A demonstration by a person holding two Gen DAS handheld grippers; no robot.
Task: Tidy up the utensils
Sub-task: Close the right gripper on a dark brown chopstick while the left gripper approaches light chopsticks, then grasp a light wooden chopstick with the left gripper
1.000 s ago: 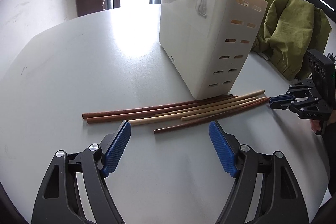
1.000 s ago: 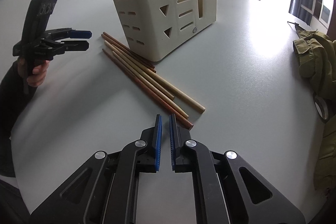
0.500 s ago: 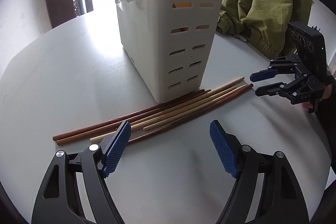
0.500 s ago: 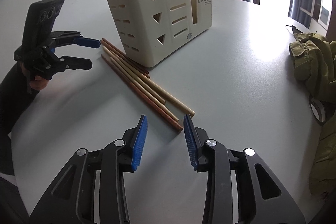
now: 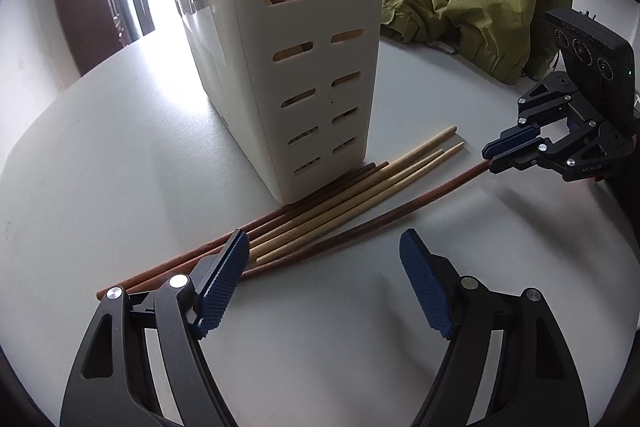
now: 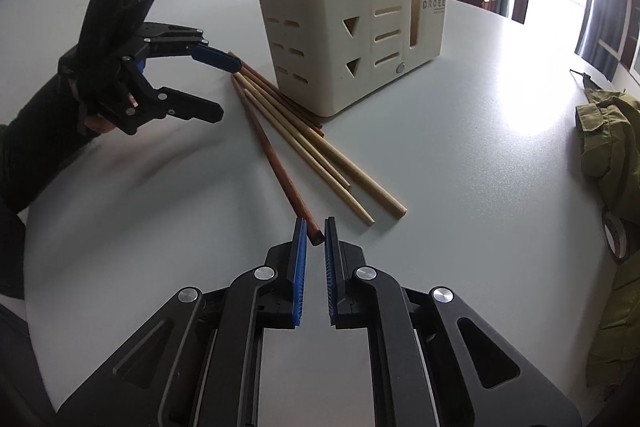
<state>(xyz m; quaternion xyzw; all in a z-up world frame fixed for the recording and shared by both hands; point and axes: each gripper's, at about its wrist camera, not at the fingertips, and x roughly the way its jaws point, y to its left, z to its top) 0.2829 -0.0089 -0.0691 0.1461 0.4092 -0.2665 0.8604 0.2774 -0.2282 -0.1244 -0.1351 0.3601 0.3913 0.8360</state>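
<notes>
Our right gripper (image 6: 315, 233) is clamped on the near tip of the dark chopstick (image 6: 276, 163), angled off the chopstick pile (image 6: 316, 143) lying against the cream holder (image 6: 340, 23) on the table (image 6: 460, 147). Our left gripper (image 5: 324, 267) hangs spread wide, nothing in it, over the pile's other end.

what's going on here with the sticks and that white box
A person with a gripper in each hand is tidying chopsticks that lie on the table beside a cream utensil holder. The right gripper is closed on the end of one dark brown chopstick, angled away from the rest. The left gripper hangs open over the other ends, holding nothing.
</notes>
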